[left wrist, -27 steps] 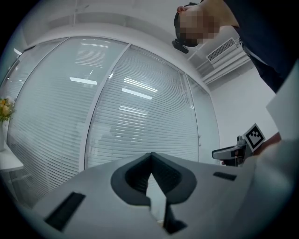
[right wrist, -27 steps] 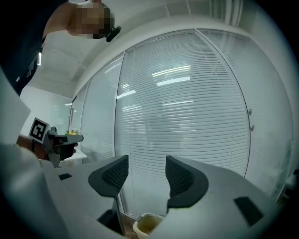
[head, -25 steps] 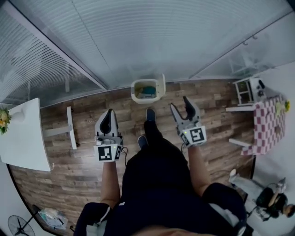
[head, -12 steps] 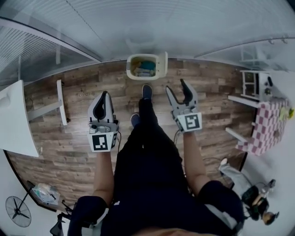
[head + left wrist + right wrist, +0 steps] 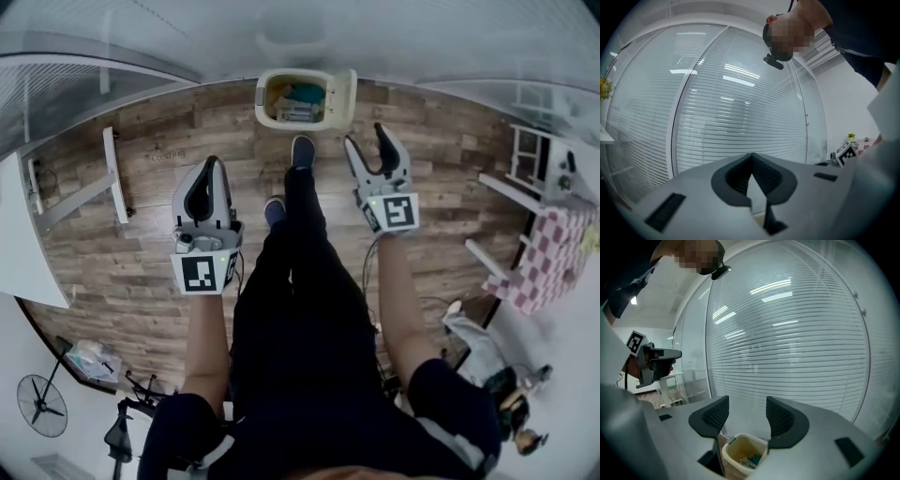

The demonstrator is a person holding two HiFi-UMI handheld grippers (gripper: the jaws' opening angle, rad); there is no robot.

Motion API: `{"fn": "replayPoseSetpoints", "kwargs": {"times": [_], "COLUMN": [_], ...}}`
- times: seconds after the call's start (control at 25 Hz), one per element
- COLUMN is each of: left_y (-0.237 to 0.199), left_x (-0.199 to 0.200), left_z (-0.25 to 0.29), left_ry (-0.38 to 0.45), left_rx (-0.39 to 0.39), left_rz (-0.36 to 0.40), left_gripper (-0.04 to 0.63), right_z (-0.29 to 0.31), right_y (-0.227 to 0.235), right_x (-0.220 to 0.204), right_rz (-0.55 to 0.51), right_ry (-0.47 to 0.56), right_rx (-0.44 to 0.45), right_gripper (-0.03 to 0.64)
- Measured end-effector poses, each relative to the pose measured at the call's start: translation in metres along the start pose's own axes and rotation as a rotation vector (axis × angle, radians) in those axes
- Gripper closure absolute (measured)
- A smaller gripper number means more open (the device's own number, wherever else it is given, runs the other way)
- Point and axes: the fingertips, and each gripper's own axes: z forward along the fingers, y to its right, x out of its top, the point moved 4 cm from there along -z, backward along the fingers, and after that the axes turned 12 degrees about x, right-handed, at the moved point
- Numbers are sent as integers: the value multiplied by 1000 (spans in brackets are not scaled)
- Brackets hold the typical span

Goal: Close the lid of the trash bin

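A cream trash bin (image 5: pixel 281 117) stands on the wood floor by the glass wall, just ahead of the person's shoes. Its lid (image 5: pixel 344 94) stands raised at its right side, and rubbish shows inside. My right gripper (image 5: pixel 365 136) is open and empty, short of the bin and a little to its right. In the right gripper view the bin (image 5: pixel 740 453) sits low between and beyond the spread jaws (image 5: pixel 745 414). My left gripper (image 5: pixel 214 165) is shut and empty, further back to the bin's left. In its own view the left gripper (image 5: pixel 752 161) faces only the blinds.
A glass wall with blinds (image 5: pixel 300 28) runs behind the bin. A white table (image 5: pixel 19 234) and a narrow white bench (image 5: pixel 112 178) stand at the left. A checkered-cloth table (image 5: pixel 553 262) and white shelving (image 5: pixel 544 159) are at the right, and a fan (image 5: pixel 42 405) at lower left.
Both grippers have sunk and come forward with the person. The bin now sits closer to the right gripper. Neither gripper's jaws have changed.
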Motion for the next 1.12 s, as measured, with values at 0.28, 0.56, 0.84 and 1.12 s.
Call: {"fn": "replayPoseSetpoints", "kwargs": {"times": [0.28, 0.56, 0.84, 1.12], "left_y": [-12, -10, -1, 7], "left_x": [-39, -66, -103, -121], "left_z": [25, 52, 46, 58], "left_ry": [-30, -38, -90, -94], "left_rx": [-9, -8, -25, -57], "left_rz": [26, 20, 41, 88], "left_gripper": [589, 589, 589, 589], "right_z": [25, 44, 64, 72], "right_y": [27, 60, 68, 75], "right_x": [-42, -105, -152, -176], "right_rz": [6, 25, 47, 90], "right_ry": [-27, -118, -152, -183], "right_rx": [-9, -15, -19, -19], "right_gripper": [379, 379, 379, 379]}}
